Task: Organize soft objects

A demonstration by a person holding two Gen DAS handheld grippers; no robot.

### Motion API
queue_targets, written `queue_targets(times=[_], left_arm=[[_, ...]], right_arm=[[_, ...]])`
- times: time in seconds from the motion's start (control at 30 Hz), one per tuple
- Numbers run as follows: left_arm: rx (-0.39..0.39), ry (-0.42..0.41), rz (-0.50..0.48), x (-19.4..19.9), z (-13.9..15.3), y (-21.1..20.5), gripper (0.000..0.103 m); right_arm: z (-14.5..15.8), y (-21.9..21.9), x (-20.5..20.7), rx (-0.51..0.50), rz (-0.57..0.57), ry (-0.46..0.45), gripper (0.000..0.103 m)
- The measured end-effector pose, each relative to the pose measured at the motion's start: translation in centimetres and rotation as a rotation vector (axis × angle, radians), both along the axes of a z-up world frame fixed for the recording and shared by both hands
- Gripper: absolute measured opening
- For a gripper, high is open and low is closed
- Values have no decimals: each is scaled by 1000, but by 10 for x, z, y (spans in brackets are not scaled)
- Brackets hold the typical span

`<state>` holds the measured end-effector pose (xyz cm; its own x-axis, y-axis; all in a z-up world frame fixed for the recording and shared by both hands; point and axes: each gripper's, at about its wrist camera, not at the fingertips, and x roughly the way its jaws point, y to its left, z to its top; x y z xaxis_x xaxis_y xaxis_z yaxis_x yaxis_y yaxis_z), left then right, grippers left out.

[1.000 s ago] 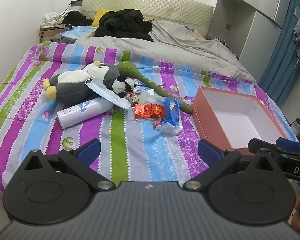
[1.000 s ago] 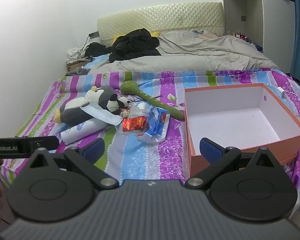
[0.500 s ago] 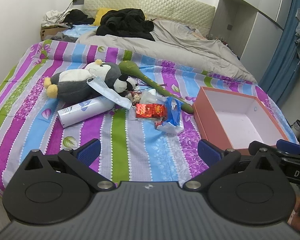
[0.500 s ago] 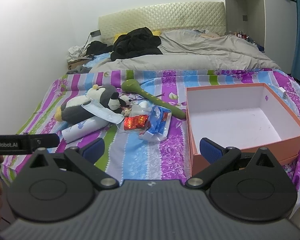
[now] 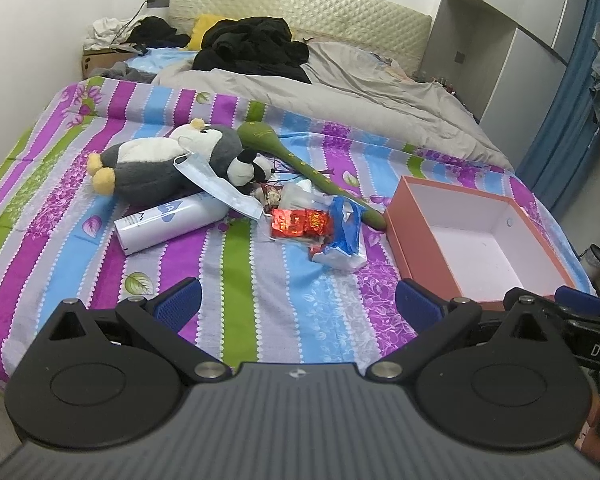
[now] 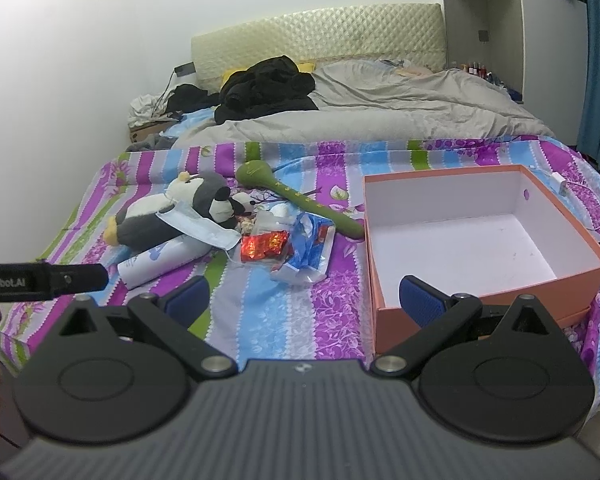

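1. Both tools are held back at the foot of the bed (image 5: 260, 320), over the near edge; the left hand-held gripper (image 5: 296, 300) has its blue pads wide apart and nothing between them; the right hand-held gripper (image 6: 304, 292) is likewise spread and empty; this reads as a stand-off for choosing a first pick.
2. The soft things are heaped mid-bed on the striped sheet (image 6: 260, 312): a plush penguin (image 5: 160, 168) on its side with a face mask (image 5: 216, 188) draped over it; a white bottle (image 5: 168, 224) is tucked just under the plush; red foil packets (image 5: 298, 222) and a blue-white tissue pack (image 5: 344, 240) lie just beside; a green long-handled massager (image 5: 300, 160) runs behind them toward the box.
3. An open orange box (image 6: 384, 320) is set to the right of the heap, mouth up and empty; judged the likely receptacle, placed within easy carry.
4. Bare sheet lies between grippers and heap, so approach is unobstructed; the box's near wall stands just ahead of the right pad and should be cleared on any sweep; the mask straps may snag the plush on lifting.
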<state>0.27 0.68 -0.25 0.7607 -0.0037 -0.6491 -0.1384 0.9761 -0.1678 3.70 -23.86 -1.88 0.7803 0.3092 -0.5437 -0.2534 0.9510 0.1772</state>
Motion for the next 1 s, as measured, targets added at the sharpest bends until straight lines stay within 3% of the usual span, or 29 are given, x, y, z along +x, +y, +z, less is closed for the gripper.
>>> queue_targets(times=[1.0], left_arm=[[-19, 8, 0, 1, -8, -1, 103]], right_arm=[[-10, 4, 4, 13, 6, 43, 103]])
